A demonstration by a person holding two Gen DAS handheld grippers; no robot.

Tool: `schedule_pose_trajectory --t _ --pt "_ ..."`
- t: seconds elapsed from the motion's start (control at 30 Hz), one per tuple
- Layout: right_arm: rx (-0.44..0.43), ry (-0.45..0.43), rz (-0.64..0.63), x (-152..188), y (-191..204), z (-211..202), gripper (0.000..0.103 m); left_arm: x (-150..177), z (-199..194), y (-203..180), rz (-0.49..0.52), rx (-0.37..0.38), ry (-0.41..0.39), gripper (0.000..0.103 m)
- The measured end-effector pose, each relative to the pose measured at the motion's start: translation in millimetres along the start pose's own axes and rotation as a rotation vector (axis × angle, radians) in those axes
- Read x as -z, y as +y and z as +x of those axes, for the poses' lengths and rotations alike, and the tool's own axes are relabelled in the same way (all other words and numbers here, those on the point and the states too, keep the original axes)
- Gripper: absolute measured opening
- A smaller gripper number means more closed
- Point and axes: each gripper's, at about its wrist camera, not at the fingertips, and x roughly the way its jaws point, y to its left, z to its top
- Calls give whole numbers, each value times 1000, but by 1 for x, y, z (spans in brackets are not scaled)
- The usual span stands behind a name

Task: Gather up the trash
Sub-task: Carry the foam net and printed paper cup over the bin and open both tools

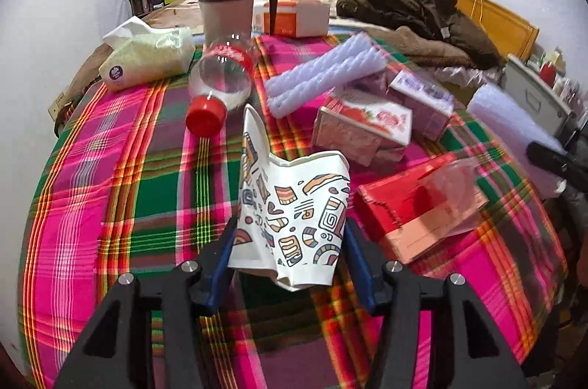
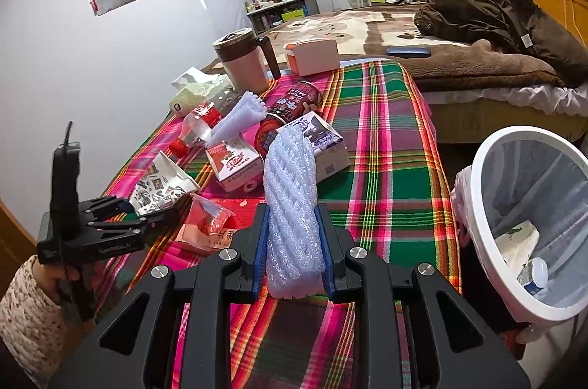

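Observation:
A crushed white paper cup [image 1: 294, 198] with coloured patterns stands between the blue pads of my left gripper [image 1: 290, 234], which is shut on its lower part just above the plaid tablecloth [image 1: 128, 205]. From the right wrist view, the left gripper [image 2: 136, 209] and the cup [image 2: 161, 183] are at the table's left, with a hand in a knitted sleeve holding the gripper. My right gripper [image 2: 292, 216] is shut on a white foam net sleeve [image 2: 290, 168], held above the table. A white bin [image 2: 477, 205] lined with a bag is at the right and holds some trash.
On the cloth lie a clear bottle with a red cap [image 1: 220, 84], another foam sleeve [image 1: 323, 73], two drink cartons [image 1: 364, 128], a red packet [image 1: 415, 216] and a red can [image 2: 290, 110]. A tissue pack [image 1: 147, 58], a lidded mug [image 1: 226, 7] and a box stand at the back, before a bed.

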Motion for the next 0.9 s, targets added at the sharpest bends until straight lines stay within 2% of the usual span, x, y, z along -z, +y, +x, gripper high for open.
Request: schedule_pose_trajectory --t 0.13,0.37,0.63,0.9 --pt "5 -13 8 -1 -5 -7 25 -8 -18 -4 -4 2 -35 56" --pt "44 -69 22 -8 -19 -34 25 -33 -51 -43 43 57 -111 57" --pt "129 -127 28 -10 -41 -66 25 -55 -56 -98 88 149 -153 57" --pt "224 -164 58 -12 -73 -89 25 -73 -41 -160 133 263 -145 57"
